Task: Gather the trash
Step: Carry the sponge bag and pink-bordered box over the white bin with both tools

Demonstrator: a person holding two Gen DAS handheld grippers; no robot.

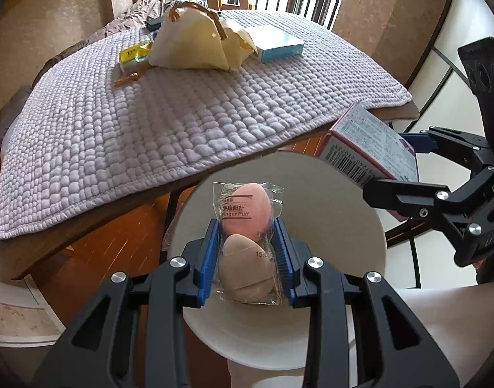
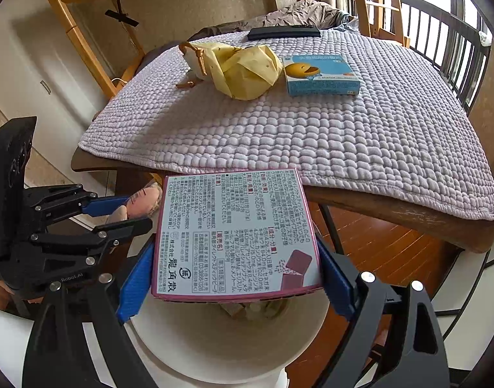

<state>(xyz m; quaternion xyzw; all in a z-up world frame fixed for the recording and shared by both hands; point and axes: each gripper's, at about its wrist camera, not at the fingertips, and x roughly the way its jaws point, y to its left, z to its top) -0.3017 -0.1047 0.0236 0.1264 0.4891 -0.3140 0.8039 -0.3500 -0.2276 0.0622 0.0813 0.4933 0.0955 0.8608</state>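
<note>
My left gripper (image 1: 247, 258) is shut on a clear packet of finger puffs (image 1: 247, 223), pink and beige, and holds it over the white round bin (image 1: 343, 226). My right gripper (image 2: 237, 278) is shut on a pink-edged medicine box (image 2: 234, 229) with Japanese print, held over the same bin (image 2: 221, 339); some trash shows inside. The right gripper with its box appears at the right of the left wrist view (image 1: 373, 148). The left gripper appears at the left of the right wrist view (image 2: 117, 213).
A table with a lilac quilted cloth (image 1: 182, 106) holds a crumpled yellow paper bag (image 1: 195, 42), a blue box (image 1: 279, 45), a yellow packet (image 1: 133, 55) and a black flat device (image 2: 284, 32). Wooden floor (image 2: 376, 252) lies under the table. Railings stand behind.
</note>
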